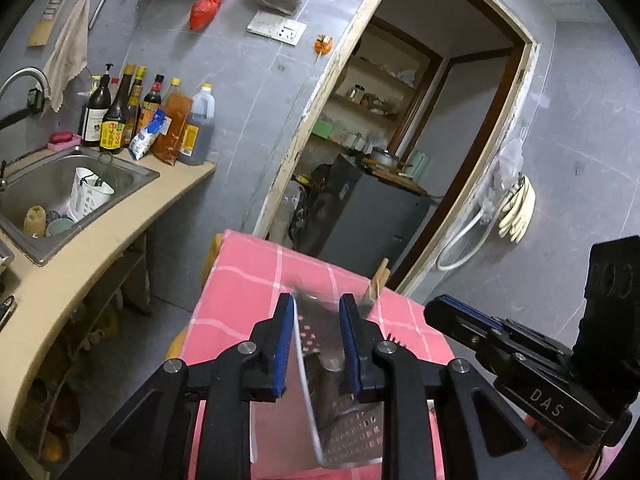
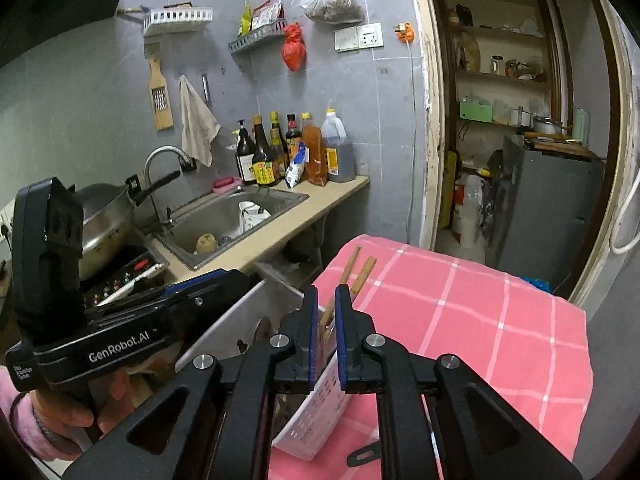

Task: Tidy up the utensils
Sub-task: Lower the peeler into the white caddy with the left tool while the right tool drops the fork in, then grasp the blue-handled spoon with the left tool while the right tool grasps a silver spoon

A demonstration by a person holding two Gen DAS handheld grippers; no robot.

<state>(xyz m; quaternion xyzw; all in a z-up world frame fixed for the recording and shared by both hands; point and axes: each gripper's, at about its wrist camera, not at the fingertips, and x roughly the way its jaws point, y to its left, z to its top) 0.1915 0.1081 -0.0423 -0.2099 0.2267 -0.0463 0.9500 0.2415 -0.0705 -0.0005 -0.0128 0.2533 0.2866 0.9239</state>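
While marked "GenRobot.AI", the left tool [image 2: 224, 280] nears the white basket [image 2: 320, 408].

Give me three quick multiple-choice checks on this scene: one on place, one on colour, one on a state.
1. Where do the chopsticks stand?
A. In the sink
B. In the white holder on the table
C. On a wall hook

2. What colour is the tablecloth?
A. Pink with white checks
B. Plain blue
C. Green stripes

3. How is the right hand-held gripper set?
A. Spread wide over bare cloth
B. Out of view
C. Fingers narrowed around the chopsticks

Answers:
1 B: the chopsticks rise out of the white holder.
2 A: the tablecloth is pink crossed by white lines.
3 C: the right hand-held gripper has a slim gap with the sticks in it.
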